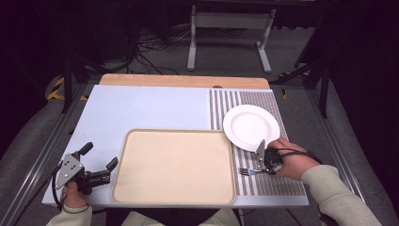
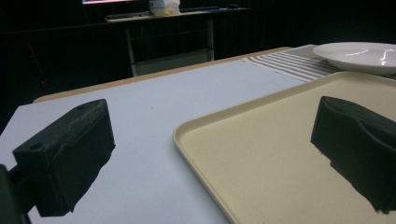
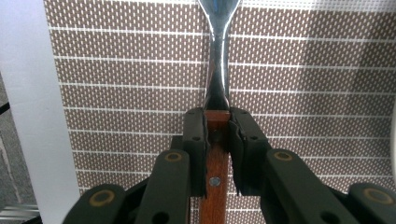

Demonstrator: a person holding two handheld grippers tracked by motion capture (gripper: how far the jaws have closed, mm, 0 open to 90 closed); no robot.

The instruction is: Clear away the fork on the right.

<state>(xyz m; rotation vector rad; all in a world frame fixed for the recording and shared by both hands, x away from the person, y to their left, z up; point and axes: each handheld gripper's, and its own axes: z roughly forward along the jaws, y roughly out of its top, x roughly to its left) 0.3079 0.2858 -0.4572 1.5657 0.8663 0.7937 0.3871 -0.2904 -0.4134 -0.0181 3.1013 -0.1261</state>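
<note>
A fork (image 1: 247, 172) with a wooden handle and a metal neck (image 3: 217, 60) points left over the brown woven placemat (image 1: 273, 181). My right gripper (image 1: 261, 170) is shut on the wooden handle, with both pads (image 3: 195, 140) pressed against its sides. I cannot tell whether the fork rests on the mat or hangs just above it. A white plate (image 1: 251, 126) sits on the mat just beyond that hand. My left gripper (image 1: 99, 156) stands open at the table's front left. Its jaws straddle the left rim of the beige tray (image 2: 196, 144) and hold nothing.
The large beige tray (image 1: 174, 131) lies in the middle front of the pale blue table top (image 1: 141, 108). The plate (image 2: 359, 53) shows past the tray's far corner. A striped part of the mat (image 1: 221, 108) runs along its left side. Beyond the table stands a metal frame (image 1: 228, 28).
</note>
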